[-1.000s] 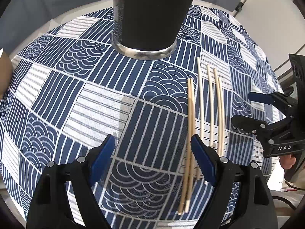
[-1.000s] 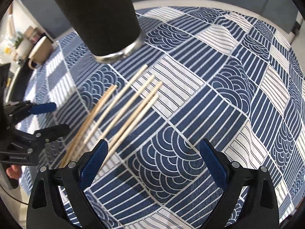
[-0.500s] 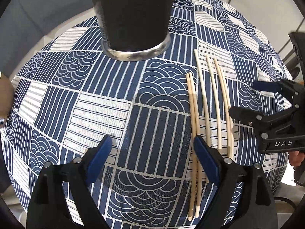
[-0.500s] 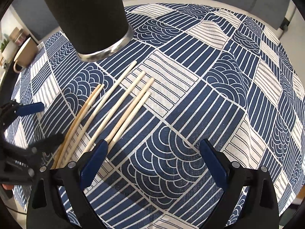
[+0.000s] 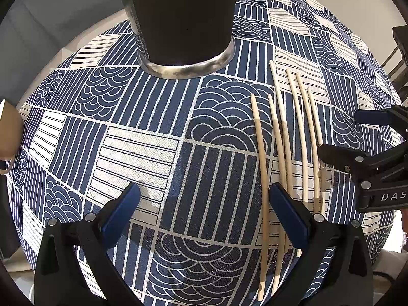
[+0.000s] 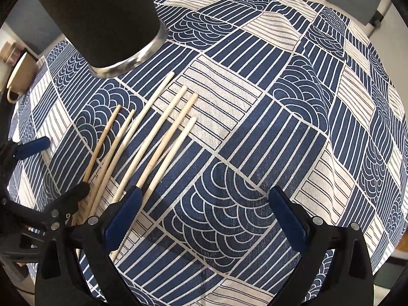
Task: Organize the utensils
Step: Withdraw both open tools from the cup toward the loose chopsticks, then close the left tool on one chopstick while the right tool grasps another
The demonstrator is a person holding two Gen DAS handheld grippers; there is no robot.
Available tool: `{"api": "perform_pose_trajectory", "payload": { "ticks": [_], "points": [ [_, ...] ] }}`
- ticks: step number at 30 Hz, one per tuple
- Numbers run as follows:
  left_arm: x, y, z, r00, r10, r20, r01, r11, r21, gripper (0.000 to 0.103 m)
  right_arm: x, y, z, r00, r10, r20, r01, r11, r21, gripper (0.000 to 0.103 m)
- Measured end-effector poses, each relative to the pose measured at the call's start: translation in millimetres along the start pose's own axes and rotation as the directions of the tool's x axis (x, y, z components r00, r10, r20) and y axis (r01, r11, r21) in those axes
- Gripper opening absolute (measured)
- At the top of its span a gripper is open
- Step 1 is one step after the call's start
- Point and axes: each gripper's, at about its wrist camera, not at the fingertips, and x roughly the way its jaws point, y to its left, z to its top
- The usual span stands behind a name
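Both grippers hang over the blue-and-white patterned tablecloth (image 5: 142, 153), pointing steeply down. The left gripper (image 5: 204, 211) has just been opening its jaws and now they stand spread wide, bare cloth between the blue pads, nothing held. The right gripper (image 6: 205, 211) is spread wide as well, gripping nothing.

The wooden chopsticks (image 5: 283, 137) lie loose on the cloth, six of them side by side, roughly parallel. In the left wrist view they run just beside and under the left gripper's right finger (image 5: 288, 216); in the right wrist view they fan out past the right gripper's left finger (image 6: 122, 214).

The tall black cup (image 5: 183, 17) with a silvery base ring stands upright on the cloth beyond the chopsticks' far tips, apart from them. Its mouth is out of frame, so its contents cannot be told. A beige mug (image 6: 21, 76) sits at the table's far left edge.
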Motion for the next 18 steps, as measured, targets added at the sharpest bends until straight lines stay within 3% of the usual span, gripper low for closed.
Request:
{"api": "perform_pose_trajectory", "payload": {
  "ticks": [5, 13, 18],
  "points": [
    [-0.2, -0.1, -1.4, 1.0, 0.0, 0.001, 0.0, 1.0, 0.005, 0.099, 4.5, -3.5, 7.2, 1.0, -0.001, -0.025, 0.001, 1.0, 0.009, 0.095],
    [2.1, 0.3, 0.5, 1.0, 0.001, -0.014, -0.001, 1.0, 0.002, 0.099, 20.6, -2.9, 33.8, 0.988, -0.028, -0.154, 0.036, 0.998, 0.048, 0.097],
    [4.2, -0.9, 3.9, 1.0, 0.002, -0.03, -0.002, 1.0, -0.004, 0.099, 25.7, -1.9, 46.0, 0.989, -0.029, -0.147, 0.036, 0.998, 0.043, 0.097]
  ]
}}
